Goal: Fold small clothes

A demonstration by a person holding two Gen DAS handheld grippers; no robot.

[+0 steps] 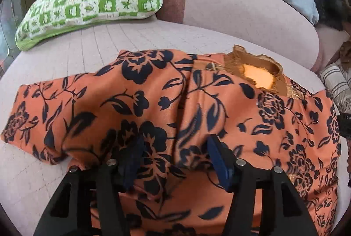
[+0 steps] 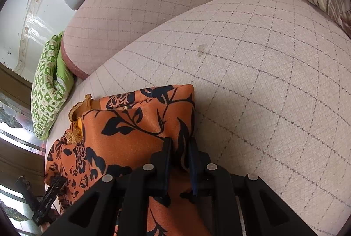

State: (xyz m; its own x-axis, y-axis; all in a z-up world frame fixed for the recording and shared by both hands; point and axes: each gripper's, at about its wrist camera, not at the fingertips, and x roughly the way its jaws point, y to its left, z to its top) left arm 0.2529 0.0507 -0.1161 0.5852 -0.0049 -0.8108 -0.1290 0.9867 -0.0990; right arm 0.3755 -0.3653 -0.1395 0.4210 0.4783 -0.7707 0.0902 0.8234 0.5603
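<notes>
Right view alone: hand-held gripper (image 2: 180, 144) apparently pinching garment (image 2: 131, 126)

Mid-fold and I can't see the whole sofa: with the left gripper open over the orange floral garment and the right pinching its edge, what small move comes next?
Probably let go with the right gripper too. It is shut on the orange floral garment, whose folded edge already lies on the sofa seat, and the left gripper stands open over the cloth, its fingers clear of it.
</notes>
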